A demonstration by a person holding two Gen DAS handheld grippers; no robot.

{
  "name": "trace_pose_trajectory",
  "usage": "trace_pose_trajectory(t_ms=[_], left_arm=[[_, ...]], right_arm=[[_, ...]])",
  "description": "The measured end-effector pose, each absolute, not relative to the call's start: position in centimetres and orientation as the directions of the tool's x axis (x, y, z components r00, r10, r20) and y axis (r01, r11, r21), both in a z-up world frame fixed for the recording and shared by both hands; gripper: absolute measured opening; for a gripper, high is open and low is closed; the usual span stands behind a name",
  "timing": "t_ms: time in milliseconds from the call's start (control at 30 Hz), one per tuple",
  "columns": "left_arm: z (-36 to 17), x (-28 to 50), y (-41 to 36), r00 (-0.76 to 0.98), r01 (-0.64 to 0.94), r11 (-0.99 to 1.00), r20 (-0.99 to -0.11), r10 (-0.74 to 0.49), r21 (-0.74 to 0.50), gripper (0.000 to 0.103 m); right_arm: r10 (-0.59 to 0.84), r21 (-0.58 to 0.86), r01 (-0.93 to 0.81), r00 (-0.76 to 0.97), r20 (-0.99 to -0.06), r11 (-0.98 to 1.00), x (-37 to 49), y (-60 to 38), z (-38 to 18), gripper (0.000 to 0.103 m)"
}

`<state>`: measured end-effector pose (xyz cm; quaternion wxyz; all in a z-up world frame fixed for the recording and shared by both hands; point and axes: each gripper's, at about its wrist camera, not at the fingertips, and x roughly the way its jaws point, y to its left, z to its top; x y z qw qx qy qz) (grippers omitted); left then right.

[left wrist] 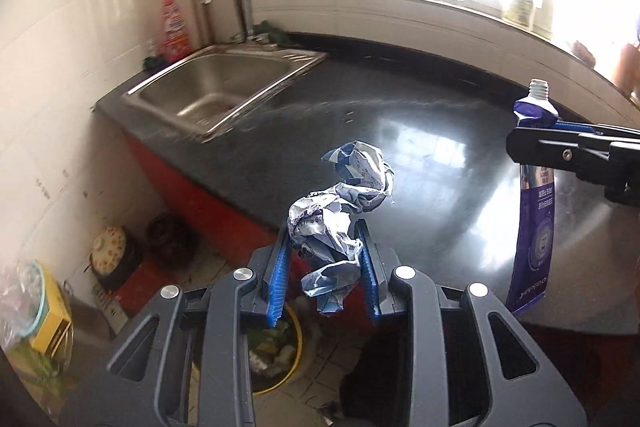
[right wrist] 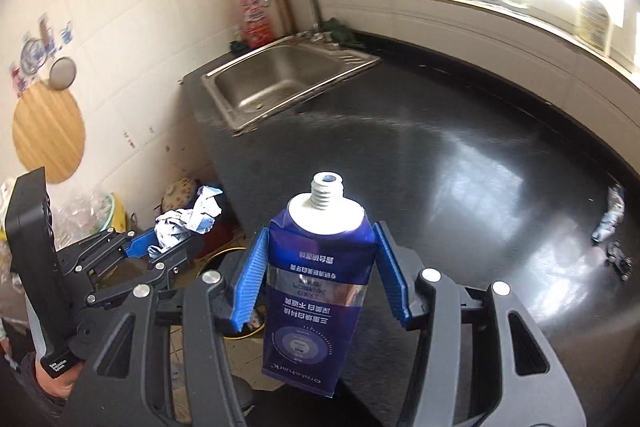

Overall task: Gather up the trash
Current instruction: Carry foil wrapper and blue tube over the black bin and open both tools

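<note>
My left gripper (left wrist: 325, 227) is shut on a crumpled blue-and-white paper wad (left wrist: 340, 215) and holds it in the air past the counter's left front edge, above a yellow-rimmed bin (left wrist: 280, 347) on the floor. The wad also shows in the right wrist view (right wrist: 188, 219), held by the left gripper (right wrist: 172, 241). My right gripper (right wrist: 318, 235) is shut on a purple toothpaste tube (right wrist: 316, 283) with no cap, nozzle up, over the counter's front edge. The tube shows in the left wrist view (left wrist: 536, 211), clamped by the right gripper (left wrist: 532, 131).
A black countertop (right wrist: 440, 155) runs to a steel sink (right wrist: 276, 83) with a tap and a red bottle (right wrist: 254, 15). A crumpled foil scrap (right wrist: 610, 215) and a small black object (right wrist: 618, 259) lie at the counter's right. Pots and bags stand on the floor at left.
</note>
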<state>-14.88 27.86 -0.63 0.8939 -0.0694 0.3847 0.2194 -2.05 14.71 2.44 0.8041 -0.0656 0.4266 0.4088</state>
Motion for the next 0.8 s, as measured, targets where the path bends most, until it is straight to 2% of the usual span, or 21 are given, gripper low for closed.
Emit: trace_pose_trajectory(t_ms=[167,300,567,800], left_arm=[[-2.6,-21.2,32.4,0.509,-0.582,0.812,-0.756,0.411,0.05,0.031],[-5.2,-24.5,35.2,0.453,-0.65,0.76,-0.792,0.408,0.02,0.031],[-9.5,-26.2,38.5,0.423,-0.695,0.719,-0.826,0.372,-0.032,0.031],[-13.0,-26.1,40.7,0.39,-0.709,0.704,-0.847,0.362,-0.025,0.031]], right_arm=[[0.642,0.263,-0.802,0.184,-0.744,0.536,-6.2,21.8,1.3,0.052],[0.644,0.269,-0.848,0.107,-0.757,0.456,-9.1,26.5,-0.2,0.052],[0.6,0.256,-0.895,0.015,-0.8,0.365,-12.3,33.3,-4.1,0.053],[0.547,0.235,-0.911,-0.013,-0.837,0.338,-13.0,37.3,-8.2,0.053]])
